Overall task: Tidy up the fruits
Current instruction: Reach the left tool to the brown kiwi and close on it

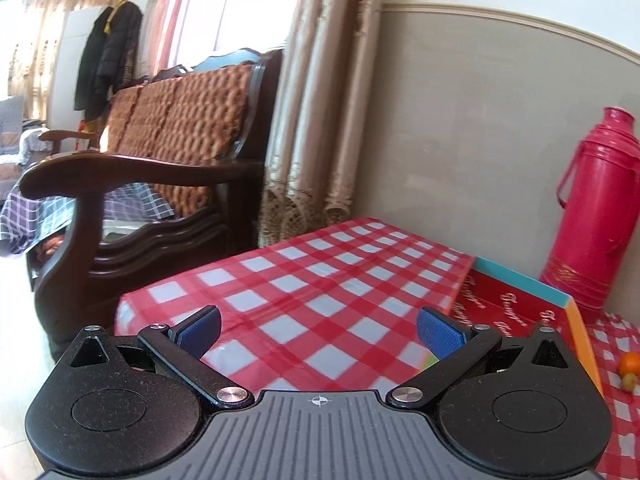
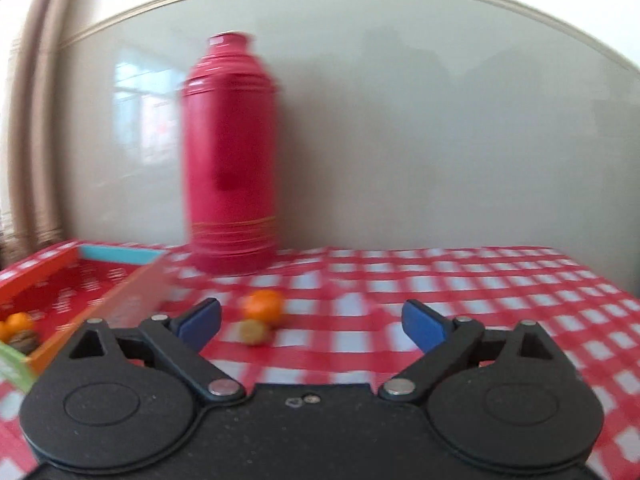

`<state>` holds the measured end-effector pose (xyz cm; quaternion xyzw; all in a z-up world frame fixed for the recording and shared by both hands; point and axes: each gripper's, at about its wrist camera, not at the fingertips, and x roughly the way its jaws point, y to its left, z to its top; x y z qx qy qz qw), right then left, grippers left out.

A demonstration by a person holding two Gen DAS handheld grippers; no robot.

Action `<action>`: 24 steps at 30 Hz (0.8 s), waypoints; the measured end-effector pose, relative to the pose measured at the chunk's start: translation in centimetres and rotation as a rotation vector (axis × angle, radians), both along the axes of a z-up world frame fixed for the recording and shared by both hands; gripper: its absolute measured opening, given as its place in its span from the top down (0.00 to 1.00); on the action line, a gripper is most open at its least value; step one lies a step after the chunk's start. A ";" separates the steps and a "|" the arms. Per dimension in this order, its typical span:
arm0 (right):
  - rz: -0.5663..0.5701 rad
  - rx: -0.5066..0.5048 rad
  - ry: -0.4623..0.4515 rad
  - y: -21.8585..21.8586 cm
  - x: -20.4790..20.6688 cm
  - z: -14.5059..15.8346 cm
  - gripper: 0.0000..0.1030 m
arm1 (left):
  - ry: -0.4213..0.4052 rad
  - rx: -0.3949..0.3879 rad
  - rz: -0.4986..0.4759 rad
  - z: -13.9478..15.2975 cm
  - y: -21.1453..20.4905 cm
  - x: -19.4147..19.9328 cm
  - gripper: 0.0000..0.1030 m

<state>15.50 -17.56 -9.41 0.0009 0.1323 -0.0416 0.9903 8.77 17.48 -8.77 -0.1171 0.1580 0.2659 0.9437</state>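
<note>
Orange (image 2: 262, 305) rests on the counter (image 2: 480, 288), right of the box (image 2: 52, 272); light, round, prone to rolling; grip across its middle. Right gripper (image 2: 312, 322) and left gripper (image 1: 318, 330) fingers apart, empty.

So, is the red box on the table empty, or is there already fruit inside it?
Not empty. In the right wrist view the red box holds an orange and a brownish piece in its near corner.

Bare tablecloth (image 2: 460, 280) right of the thermos (image 2: 230, 160); box (image 2: 132, 296) blocks left.
</note>
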 end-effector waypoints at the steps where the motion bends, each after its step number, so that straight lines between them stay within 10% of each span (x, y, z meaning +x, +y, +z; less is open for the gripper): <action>1: -0.037 0.001 -0.007 -0.7 -0.1 -0.1 0.07 | 0.001 0.008 -0.016 0.1 -0.5 0.2 0.00; 10: -0.283 0.039 -0.003 -6.3 -1.4 -0.6 0.06 | 0.019 0.061 -0.255 1.7 -7.6 3.7 0.00; 24: -0.312 0.076 -0.013 -10.4 -3.5 -0.8 0.06 | 0.126 0.138 -0.678 1.9 -24.2 12.2 0.00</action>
